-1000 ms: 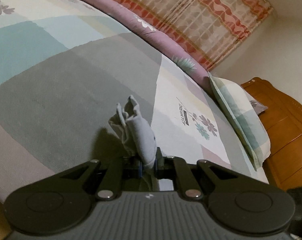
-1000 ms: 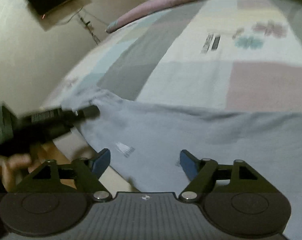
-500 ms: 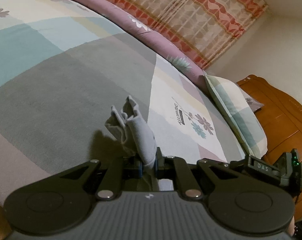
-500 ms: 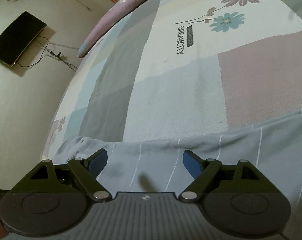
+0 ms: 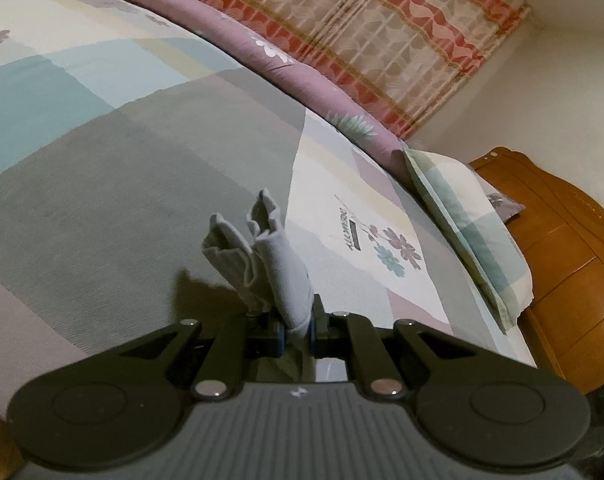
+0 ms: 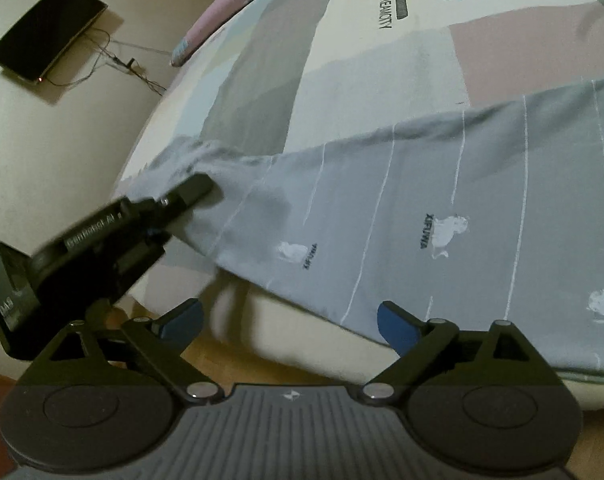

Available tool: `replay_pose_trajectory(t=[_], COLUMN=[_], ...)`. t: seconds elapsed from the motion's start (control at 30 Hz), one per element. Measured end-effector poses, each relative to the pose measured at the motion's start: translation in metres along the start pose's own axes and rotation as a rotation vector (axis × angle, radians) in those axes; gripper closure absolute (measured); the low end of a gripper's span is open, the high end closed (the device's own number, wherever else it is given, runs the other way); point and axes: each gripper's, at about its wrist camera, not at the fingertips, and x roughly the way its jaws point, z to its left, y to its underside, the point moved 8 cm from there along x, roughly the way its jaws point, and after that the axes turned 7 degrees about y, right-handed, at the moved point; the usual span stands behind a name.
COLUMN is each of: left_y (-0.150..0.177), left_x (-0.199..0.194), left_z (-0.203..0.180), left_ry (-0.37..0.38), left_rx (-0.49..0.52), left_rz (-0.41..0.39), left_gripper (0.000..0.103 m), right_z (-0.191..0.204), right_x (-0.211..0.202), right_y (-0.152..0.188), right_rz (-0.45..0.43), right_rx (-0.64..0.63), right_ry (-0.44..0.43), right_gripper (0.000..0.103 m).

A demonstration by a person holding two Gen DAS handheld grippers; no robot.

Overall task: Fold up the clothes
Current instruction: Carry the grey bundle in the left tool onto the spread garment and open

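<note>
1. A soft grey cotton garment with thin white stripes and small white printed figures lies spread along the near edge of a patchwork bedspread of grey, cream and pink blocks, its lower hem hanging slightly over the mattress side.
2. It looks light, limp and easy to wrinkle; a corner or hem seems the best place to take hold, since a pinch in the middle would only bunch it.
3. The left gripper has its jaws pressed together, pinching a bunched corner of the grey cloth, which sticks up in folds above the fingers. Seen from the right wrist, that gripper sits at the garment's far left end.
4. The right gripper has just been opening its jaws; they stand spread wide with nothing between them. The garment's hanging hem lies just beyond and above the blue pads, not touching.
5. Beyond the bed, a dark flat screen hangs on the cream wall.
</note>
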Motion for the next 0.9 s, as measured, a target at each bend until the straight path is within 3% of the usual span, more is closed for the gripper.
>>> replay_pose_trajectory(t=[0.5, 0.9], left_y=[-0.007, -0.002], left_x=[-0.004, 0.012], left_z=[-0.043, -0.102], left_ry=[0.019, 0.066], left_rx=[0.069, 0.143], left_rz=[-0.007, 0.021], left_gripper=[0.095, 0.095], right_z=[-0.014, -0.068], right_x=[-0.030, -0.083], right_y=[0.004, 0.008], right_rz=[-0.060, -0.103], right_rx=[-0.015, -0.142], right_ry=[0.059, 0.178], right_gripper=[0.005, 0.001])
